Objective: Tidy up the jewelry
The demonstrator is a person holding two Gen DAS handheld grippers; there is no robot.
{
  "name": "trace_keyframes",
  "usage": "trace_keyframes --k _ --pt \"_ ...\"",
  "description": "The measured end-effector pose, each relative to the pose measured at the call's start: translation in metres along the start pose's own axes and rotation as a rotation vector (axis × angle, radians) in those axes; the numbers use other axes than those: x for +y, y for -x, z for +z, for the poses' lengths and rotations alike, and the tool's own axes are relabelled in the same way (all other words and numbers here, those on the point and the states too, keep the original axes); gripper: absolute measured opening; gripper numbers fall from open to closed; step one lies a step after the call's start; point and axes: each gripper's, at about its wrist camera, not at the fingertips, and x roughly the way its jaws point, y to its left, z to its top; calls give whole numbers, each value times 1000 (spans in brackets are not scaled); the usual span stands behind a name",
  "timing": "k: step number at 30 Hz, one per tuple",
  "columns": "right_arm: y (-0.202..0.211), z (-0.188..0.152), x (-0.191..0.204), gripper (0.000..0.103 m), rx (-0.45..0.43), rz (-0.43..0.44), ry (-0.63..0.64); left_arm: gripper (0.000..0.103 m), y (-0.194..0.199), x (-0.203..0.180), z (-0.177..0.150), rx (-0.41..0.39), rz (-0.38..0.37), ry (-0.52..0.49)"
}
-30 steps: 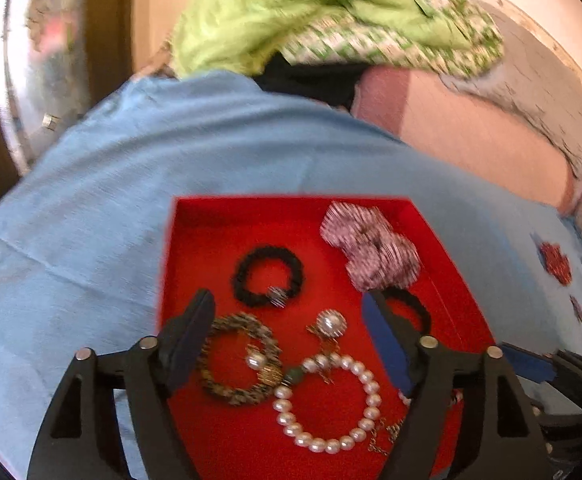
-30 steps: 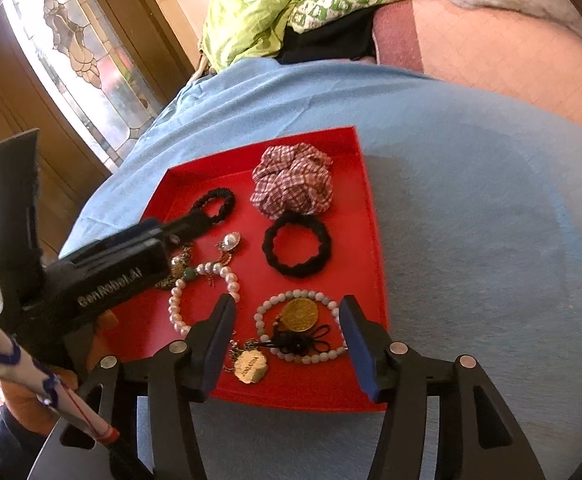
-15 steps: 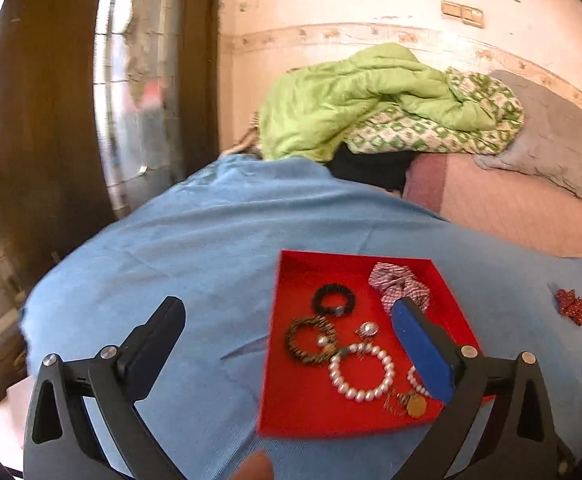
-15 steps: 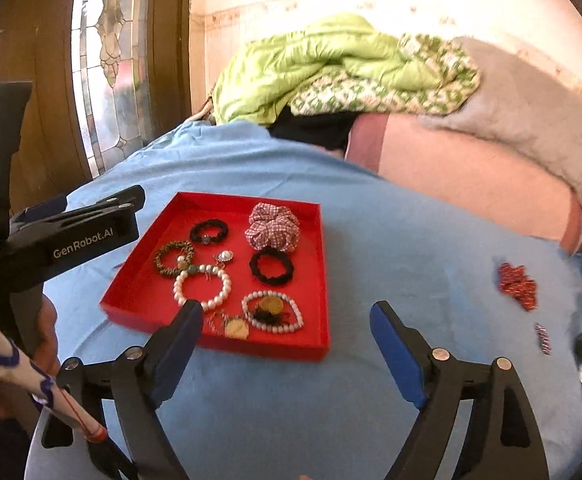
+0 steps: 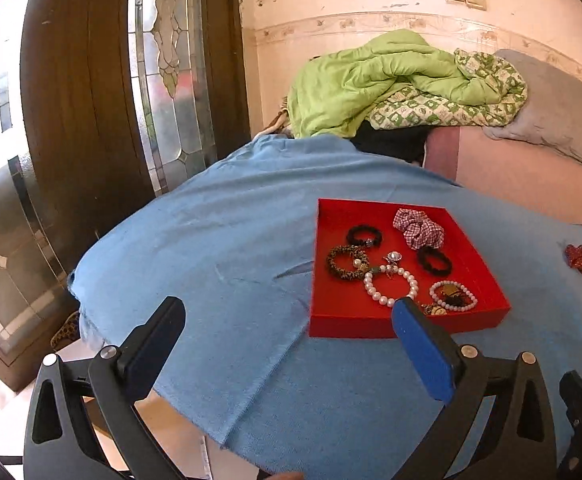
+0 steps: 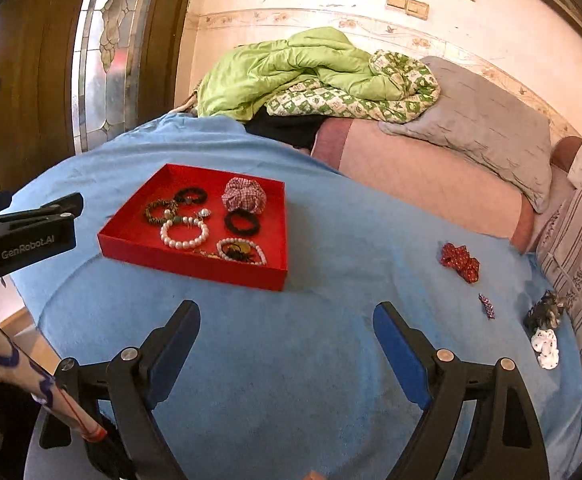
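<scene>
The left gripper's finger [image 5: 423, 354] hides part of the red tray's [image 5: 347, 322] charm.

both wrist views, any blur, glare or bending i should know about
Left wrist view: sharp, strong fisheye bending of the door and wall; daylight blows out the far left edge. Right wrist view: also sharp, the red tray and the pieces in it crisp; the blue cloth bulges like a dome; the corners are dark.

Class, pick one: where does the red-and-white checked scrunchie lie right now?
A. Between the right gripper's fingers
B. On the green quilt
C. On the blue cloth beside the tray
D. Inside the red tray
D: the checked scrunchie lies inside the red tray, near its far corner.
</scene>
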Motion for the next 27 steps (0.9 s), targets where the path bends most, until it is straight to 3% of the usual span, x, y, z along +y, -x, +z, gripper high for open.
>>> trace_keyframes --k 27 --pt "-6 -6 -6 91 15 29 -5 103 -17 -18 2 41 -15 -56"
